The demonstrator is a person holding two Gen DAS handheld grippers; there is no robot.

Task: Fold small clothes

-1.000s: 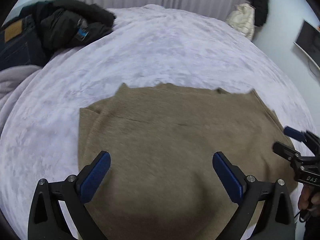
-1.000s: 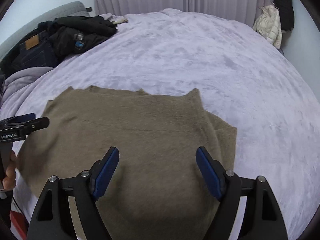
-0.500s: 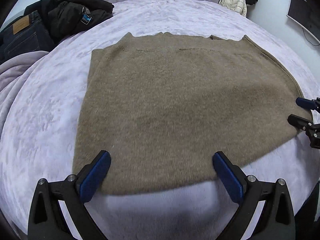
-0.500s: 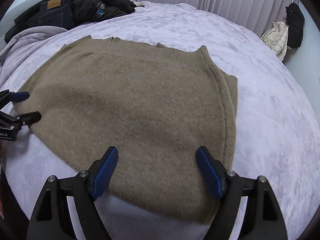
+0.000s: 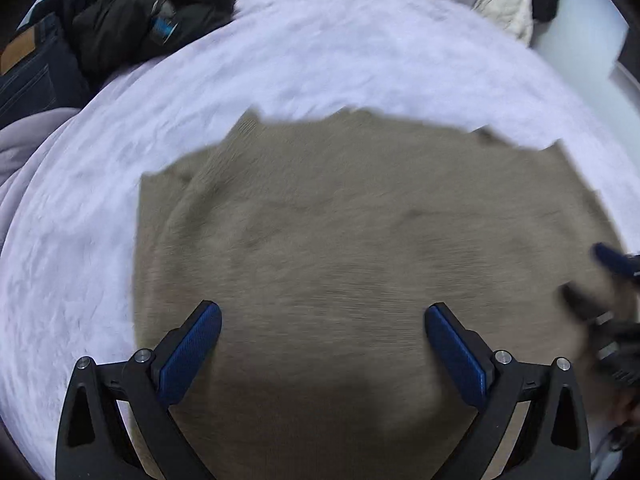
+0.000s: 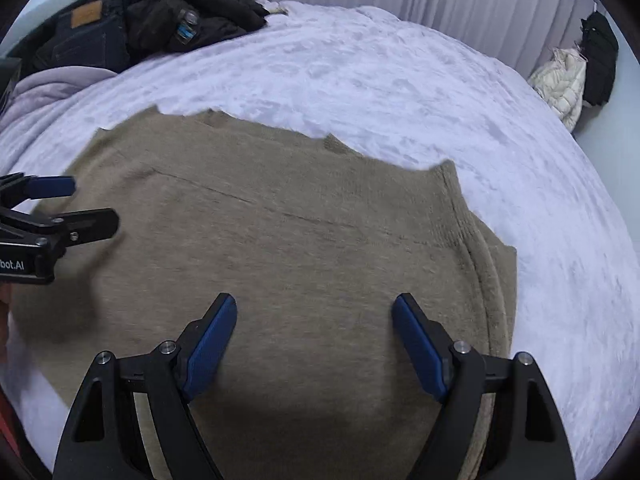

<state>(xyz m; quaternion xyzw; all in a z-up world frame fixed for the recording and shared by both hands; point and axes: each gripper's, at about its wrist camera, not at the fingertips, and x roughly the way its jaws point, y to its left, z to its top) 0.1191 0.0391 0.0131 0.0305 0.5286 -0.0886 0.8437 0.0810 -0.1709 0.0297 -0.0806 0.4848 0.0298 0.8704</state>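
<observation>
While both grippers hang over it, the tan knit sweater [image 6: 304, 248] lies spread flat on the pale lilac bedspread [image 6: 400, 80]. Left gripper [image 5: 323, 344]: jaws wide apart, nothing between the blue pads [image 5: 188, 356], sweater directly beneath and running to 12 o'clock. Right gripper [image 6: 314, 340]: jaws likewise wide, empty, sweater beneath; its folded side edge sits at 3 o'clock. From the right wrist view the left gripper appears at 9 o'clock over the sweater's edge. Dark jacket [image 6: 188, 20] and jeans [image 6: 84, 40] piled at 11 o'clock, well apart. No containers visible.
</observation>
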